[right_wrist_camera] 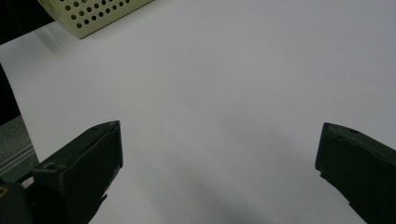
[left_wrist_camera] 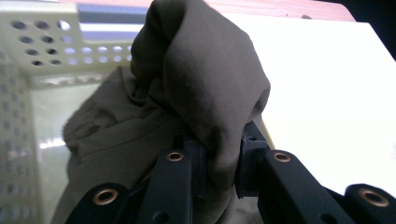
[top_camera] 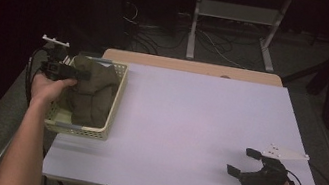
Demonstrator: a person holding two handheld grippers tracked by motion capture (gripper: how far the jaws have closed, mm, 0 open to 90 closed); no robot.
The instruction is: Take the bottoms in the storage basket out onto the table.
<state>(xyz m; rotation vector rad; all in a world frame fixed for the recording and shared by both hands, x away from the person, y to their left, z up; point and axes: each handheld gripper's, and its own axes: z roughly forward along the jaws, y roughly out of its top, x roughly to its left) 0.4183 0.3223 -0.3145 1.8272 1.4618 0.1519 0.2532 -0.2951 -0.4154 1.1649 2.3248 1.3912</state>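
- Left of the high view: the left gripper (top_camera: 83,75) reaches into a pale yellow perforated plastic basket (top_camera: 116,98) on the white table (top_camera: 188,122).
- The left gripper view (left_wrist_camera: 223,165) alone shows the pinch: its jaws are clamped on a raised fold of the crumpled olive-green cloth (left_wrist_camera: 205,88), the rest lying in the basket (left_wrist_camera: 28,70).
- Lower right of the high view: the right gripper (top_camera: 242,162) rests on bare table, jaws spread wide.
- The right gripper view (right_wrist_camera: 219,163) adds the basket's corner (right_wrist_camera: 88,14) at upper left.
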